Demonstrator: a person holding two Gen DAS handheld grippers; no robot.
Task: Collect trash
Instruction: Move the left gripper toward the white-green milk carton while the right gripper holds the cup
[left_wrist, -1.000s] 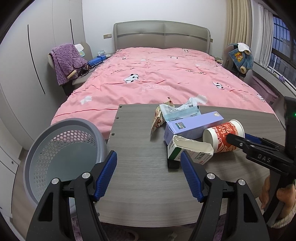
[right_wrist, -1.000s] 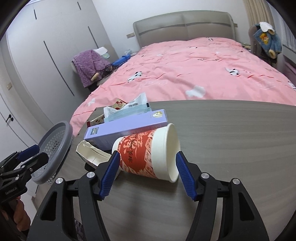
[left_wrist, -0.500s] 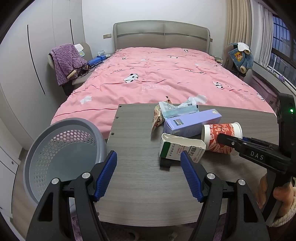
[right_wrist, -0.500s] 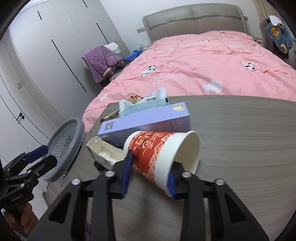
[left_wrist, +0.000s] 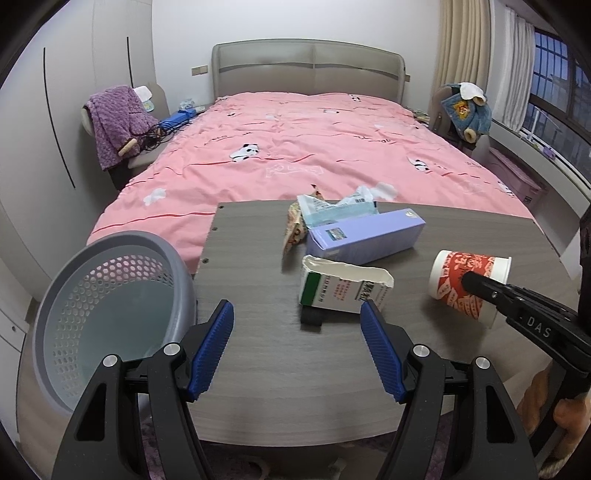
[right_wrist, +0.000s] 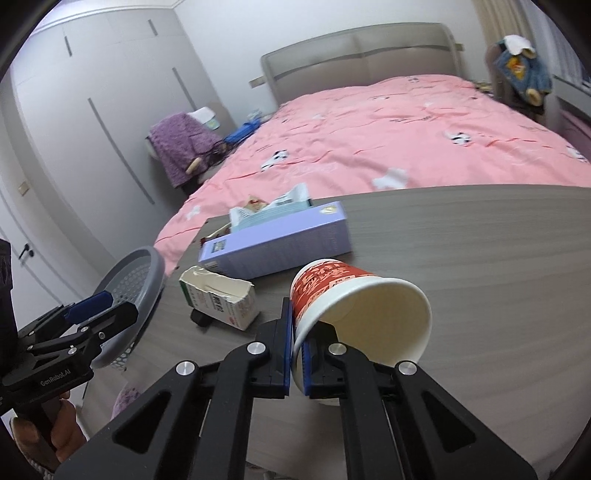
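Pinching paper cup rim, right claw

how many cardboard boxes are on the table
2. The purple box lies toward the far side beside the wrappers; the torn white box lies nearer, in front of it. The pile of wrappers could hide more.

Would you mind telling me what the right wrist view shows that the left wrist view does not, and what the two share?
Only the right wrist view shows the right gripper pinching the cup's wall at the rim, one pad inside and one outside, and the cup's pale interior.

Only the left wrist view shows the left gripper open with nothing between its pads, and the grey basket's interior.

Both show the red paper cup, the purple box, the torn carton and the table.
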